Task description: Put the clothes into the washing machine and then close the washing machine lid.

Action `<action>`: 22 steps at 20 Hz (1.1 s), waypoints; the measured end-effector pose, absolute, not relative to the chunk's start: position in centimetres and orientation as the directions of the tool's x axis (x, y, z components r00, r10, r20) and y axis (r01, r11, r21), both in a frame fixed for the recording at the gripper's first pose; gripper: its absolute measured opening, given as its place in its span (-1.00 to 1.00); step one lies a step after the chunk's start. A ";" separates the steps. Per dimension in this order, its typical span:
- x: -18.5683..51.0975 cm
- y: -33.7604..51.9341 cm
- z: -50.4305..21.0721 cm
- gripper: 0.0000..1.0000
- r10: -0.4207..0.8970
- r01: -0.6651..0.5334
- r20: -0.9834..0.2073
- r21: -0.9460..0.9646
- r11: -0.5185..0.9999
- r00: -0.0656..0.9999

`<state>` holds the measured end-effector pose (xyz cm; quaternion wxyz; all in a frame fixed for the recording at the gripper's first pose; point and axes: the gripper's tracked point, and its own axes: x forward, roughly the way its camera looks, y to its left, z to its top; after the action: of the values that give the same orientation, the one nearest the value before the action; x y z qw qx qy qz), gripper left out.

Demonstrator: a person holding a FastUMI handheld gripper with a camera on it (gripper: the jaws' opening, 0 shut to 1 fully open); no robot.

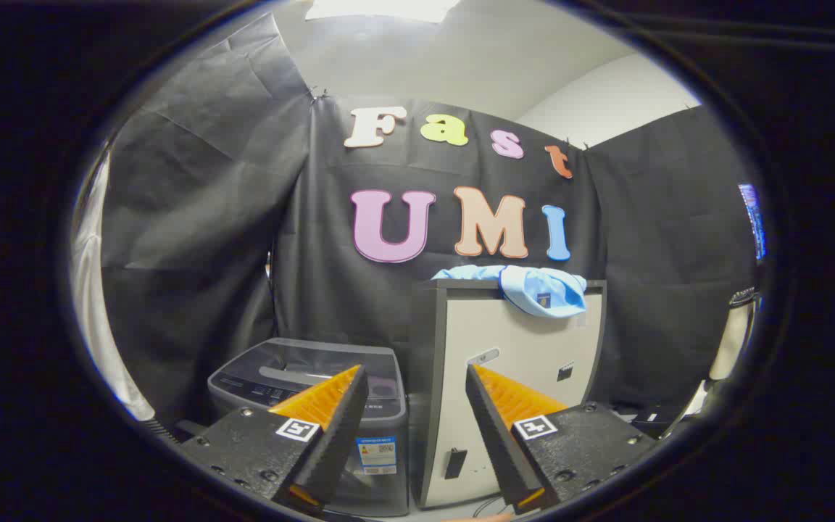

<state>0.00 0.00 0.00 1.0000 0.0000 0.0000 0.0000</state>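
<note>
Nearest the lens, the jaws (417,384) stand apart with nothing between them, each finger carrying a small square marker on its top face. Their bases are cut off at 6 o'clock, so the body behind them cannot be made out.

Beyond the left finger, at about 7 o'clock, sits the washing machine (381,420), grey with a see-through lid (316,355) lying flat over the top. The finger hides part of the lid and the control strip, and the drum beneath is too dim to read. A sticker on its front is too small to make out.

Just beside the machine, ahead of the right finger, stands a tall pale cabinet (526,341) with a dark frame; its lower part is hidden by that finger. On its top, at about 1 o'clock from the fingertips, lies the light blue clothes bundle (542,288), one fold hanging over the front edge. It is well apart from the jaws and from the washing machine.

Black cloth walls close the booth behind.
</note>
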 end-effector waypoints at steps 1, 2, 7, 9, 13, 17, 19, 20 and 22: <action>0.0 0.0 0.1 0.65 -0.002 0.002 -0.003 -0.004 1.000 1.000; 0.0 0.1 0.1 0.65 -0.002 0.002 -0.004 -0.008 1.000 1.000; -0.1 0.2 0.3 0.65 -0.007 0.007 -0.017 -0.025 1.000 1.000; -0.1 0.4 0.4 0.65 -0.004 0.003 -0.022 -0.031 1.000 1.000; 0.0 0.5 0.0 0.65 -0.003 0.002 -0.038 -0.030 1.000 0.999; 0.1 0.6 0.1 0.65 -0.002 0.001 -0.044 -0.031 1.000 0.999; 0.0 0.7 0.2 0.65 -0.002 0.001 -0.040 -0.031 1.000 0.999; 0.0 0.6 0.2 0.65 -0.005 0.004 -0.038 -0.032 0.999 0.999; 0.1 0.4 0.2 0.65 -0.012 0.011 -0.039 -0.031 0.999 0.999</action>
<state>0.10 0.42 0.19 0.9997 -0.0154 0.0197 -0.0058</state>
